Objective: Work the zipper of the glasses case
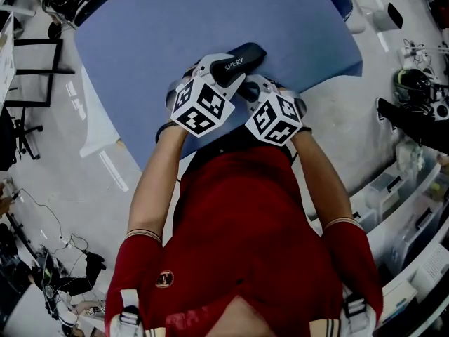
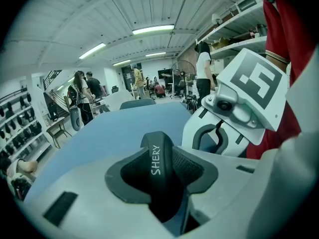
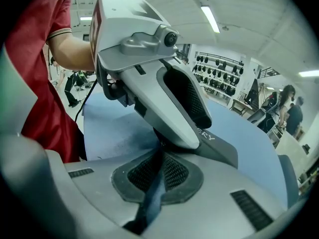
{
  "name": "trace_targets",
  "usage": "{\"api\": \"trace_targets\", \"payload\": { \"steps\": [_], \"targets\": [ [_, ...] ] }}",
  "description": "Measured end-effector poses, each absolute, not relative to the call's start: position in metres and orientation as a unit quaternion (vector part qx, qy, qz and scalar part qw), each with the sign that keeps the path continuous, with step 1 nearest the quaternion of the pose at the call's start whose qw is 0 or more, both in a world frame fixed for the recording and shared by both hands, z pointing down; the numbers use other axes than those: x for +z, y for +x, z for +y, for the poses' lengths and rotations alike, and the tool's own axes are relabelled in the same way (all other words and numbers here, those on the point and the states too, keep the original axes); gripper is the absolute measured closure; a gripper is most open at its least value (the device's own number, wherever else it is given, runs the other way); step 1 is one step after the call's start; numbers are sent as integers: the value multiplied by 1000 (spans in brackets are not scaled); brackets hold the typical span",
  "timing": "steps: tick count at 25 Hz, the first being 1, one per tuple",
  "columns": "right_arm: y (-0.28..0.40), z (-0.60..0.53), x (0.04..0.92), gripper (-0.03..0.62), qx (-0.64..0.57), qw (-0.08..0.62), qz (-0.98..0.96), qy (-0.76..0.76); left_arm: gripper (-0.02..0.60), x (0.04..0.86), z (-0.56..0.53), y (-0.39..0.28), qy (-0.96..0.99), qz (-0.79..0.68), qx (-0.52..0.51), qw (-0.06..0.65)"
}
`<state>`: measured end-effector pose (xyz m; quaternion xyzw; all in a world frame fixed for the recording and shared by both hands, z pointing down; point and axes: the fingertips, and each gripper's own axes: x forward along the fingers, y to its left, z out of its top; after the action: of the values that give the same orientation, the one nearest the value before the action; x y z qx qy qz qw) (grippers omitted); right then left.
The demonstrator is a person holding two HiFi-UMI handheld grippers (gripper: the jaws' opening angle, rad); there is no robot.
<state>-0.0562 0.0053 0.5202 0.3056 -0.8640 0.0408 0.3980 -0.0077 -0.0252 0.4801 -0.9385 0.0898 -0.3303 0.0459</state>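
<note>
Dark, hard-shelled and lettered in white, the glasses case (image 1: 242,56) is sitting over the near part of the blue table (image 1: 175,27), close in front of the person's red shirt (image 1: 238,216). Whether it is zipped, and what is lying inside it, is not showing.

The left gripper (image 2: 159,169) is clamping the case across its width, with both dark pads pressing on its sides. The right gripper (image 3: 158,172) is keeping its jaws together, tips meeting the case's edge just under the left gripper. Whether a zipper pull is being pinched there cannot be told. The two grippers are standing side by side, nearly touching.

The table is showing bare around the case and is taking up much of the pale floor (image 1: 63,181). The room is a large workshop with a ribbed white ceiling, where strip lights (image 2: 153,30) are glowing.

Several people (image 2: 82,96) are standing beyond the table's far end. Wall shelves (image 2: 234,29) are carrying boxes, and a rack of dark items (image 3: 217,81) is hanging on the far wall. Clear plastic bins (image 1: 393,188) are crowding the floor to the person's right, and cables (image 1: 49,237) are trailing to the left.
</note>
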Motion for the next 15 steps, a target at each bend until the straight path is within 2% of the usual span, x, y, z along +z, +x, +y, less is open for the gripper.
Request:
{"api": "trace_targets", "payload": {
  "steps": [15],
  "targets": [
    [-15,32,510,594,7,424,-880,216,446,466,0,4,-930,53,-357,62]
  ]
}}
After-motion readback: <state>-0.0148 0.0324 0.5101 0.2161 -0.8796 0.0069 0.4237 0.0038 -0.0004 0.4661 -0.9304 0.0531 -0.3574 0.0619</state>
